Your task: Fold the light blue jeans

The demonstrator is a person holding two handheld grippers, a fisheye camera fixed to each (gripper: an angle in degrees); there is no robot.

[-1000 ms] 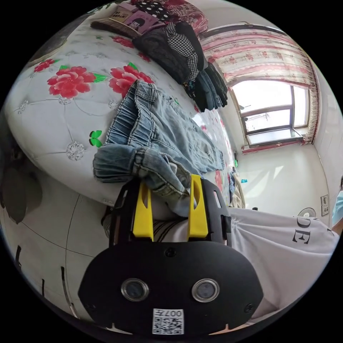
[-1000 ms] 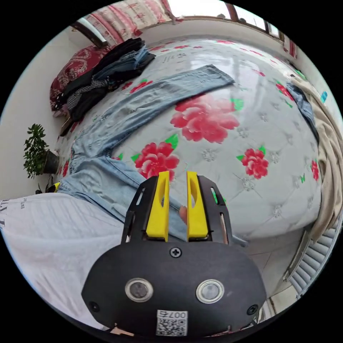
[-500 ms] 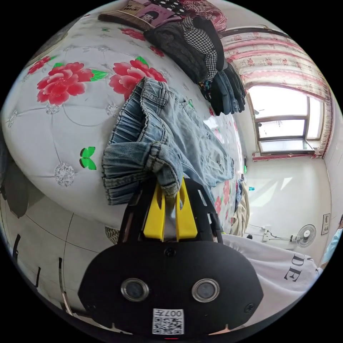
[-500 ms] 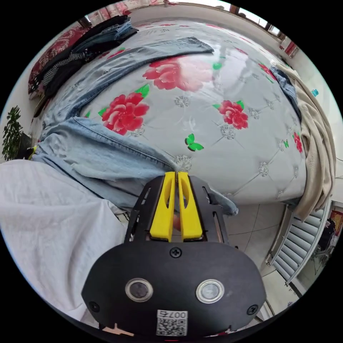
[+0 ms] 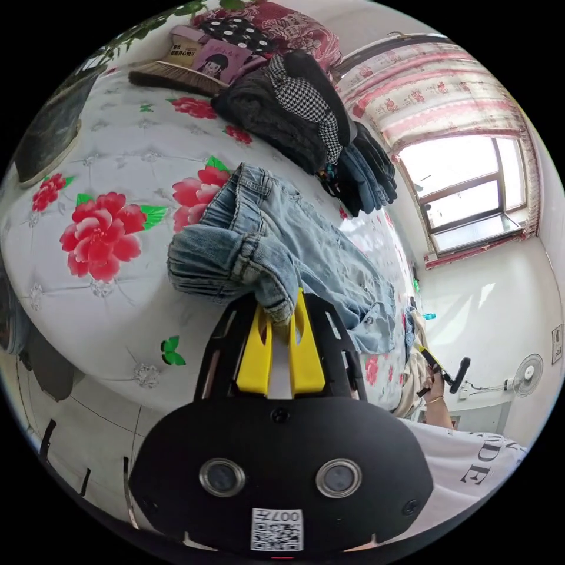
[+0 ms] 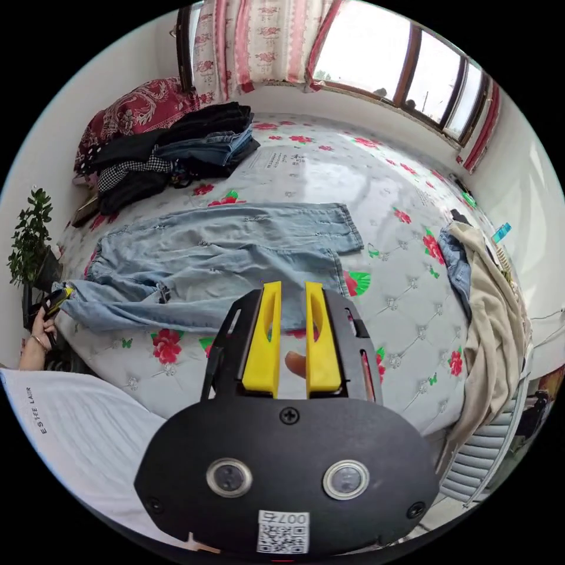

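Note:
The light blue jeans [image 6: 218, 259] lie spread across the flowered bed [image 6: 376, 182], both legs stretched side by side, the near leg partly over the far one. In the left gripper view, my left gripper [image 5: 279, 306] is shut on a bunched corner of the jeans' waistband [image 5: 235, 265] near the bed's edge. That gripper [image 6: 56, 297] also shows in a hand at the far left of the right gripper view. My right gripper [image 6: 290, 288] hangs above the near leg, jaws slightly apart with no cloth between them. It appears small in a hand [image 5: 447, 374] in the left gripper view.
A stack of dark folded clothes [image 6: 188, 141] and a red pillow [image 6: 135, 109] sit at the head of the bed. A beige garment [image 6: 494, 318] and a blue one drape over the bed's far side. A potted plant [image 6: 29, 235] stands beside the bed.
The right gripper's jaws have parted and it has pulled back above the bed; the near leg now lies beside the other leg. The left gripper stays shut on the waistband.

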